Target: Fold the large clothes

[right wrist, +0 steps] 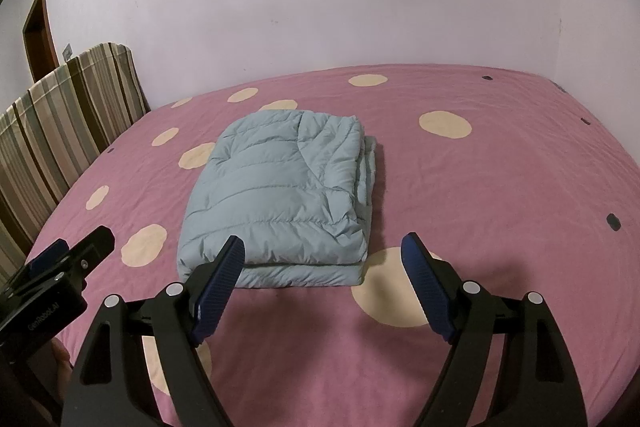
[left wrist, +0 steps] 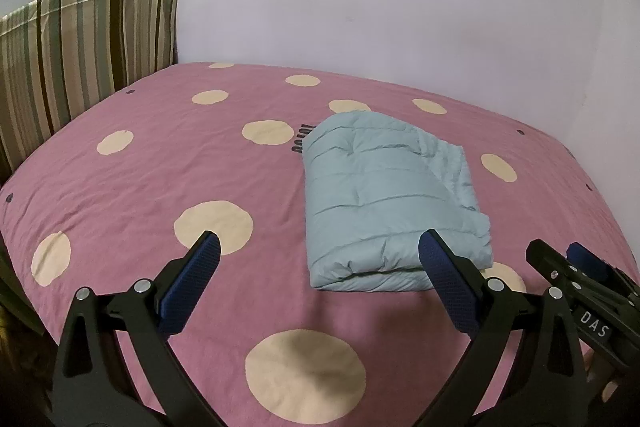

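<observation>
At nine o'clock a striped headboard (left wrist: 80, 67) stands against the pale wall, at the left edge of a bed under a pink bedsheet (left wrist: 160, 167) dotted with large cream circles.

Your left gripper (left wrist: 318, 251) hangs low over the near part of the bed, its jaws wide apart with nothing between them. Its right jaw sits in front of the near right corner of the garment; whether it touches the fabric cannot be told.

The light blue puffer jacket (right wrist: 280, 187) lies near the middle of the bed, at twelve o'clock from your right gripper. It looks already folded into a thick rectangle, with stacked layers showing along its near edge and its right side.

Your right gripper (right wrist: 324, 251) hovers just short of the jacket's near edge, jaws also spread wide and empty.

Judging from this, the main risk is the padding. Puffy layers tend to spring back, so a nudge from either jaw could slide the top layer off and undo the fold. If you pinch only the top layer at the near edge, the bundle may open as you lift. The two grippers sit close together, so they could knock each other.
</observation>
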Tool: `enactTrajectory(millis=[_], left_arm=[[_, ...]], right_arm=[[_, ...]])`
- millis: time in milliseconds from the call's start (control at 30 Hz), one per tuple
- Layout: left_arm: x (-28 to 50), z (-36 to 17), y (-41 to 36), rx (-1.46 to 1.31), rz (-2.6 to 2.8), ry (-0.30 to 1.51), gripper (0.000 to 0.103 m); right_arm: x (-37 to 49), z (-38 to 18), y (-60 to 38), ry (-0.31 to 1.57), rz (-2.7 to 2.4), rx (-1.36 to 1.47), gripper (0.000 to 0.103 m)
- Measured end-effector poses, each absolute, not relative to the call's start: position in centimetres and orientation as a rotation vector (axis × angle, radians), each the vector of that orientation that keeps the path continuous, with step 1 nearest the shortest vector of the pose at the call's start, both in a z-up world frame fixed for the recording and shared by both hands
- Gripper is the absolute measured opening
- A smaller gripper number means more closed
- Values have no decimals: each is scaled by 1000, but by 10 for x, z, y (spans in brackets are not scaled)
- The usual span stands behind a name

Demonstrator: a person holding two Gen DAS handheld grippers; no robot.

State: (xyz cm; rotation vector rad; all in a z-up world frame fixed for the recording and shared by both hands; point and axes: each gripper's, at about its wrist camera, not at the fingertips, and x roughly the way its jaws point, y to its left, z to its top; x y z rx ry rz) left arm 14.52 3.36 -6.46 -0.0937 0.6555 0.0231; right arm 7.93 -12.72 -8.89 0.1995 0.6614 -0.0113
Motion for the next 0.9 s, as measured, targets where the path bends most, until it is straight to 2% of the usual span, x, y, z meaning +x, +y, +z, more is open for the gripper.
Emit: enactTrajectory(millis=[900], left_arm=[[144, -66, 33, -80, 23, 657, 99]], right_arm=[[79, -91, -124, 669, -4, 200, 79]])
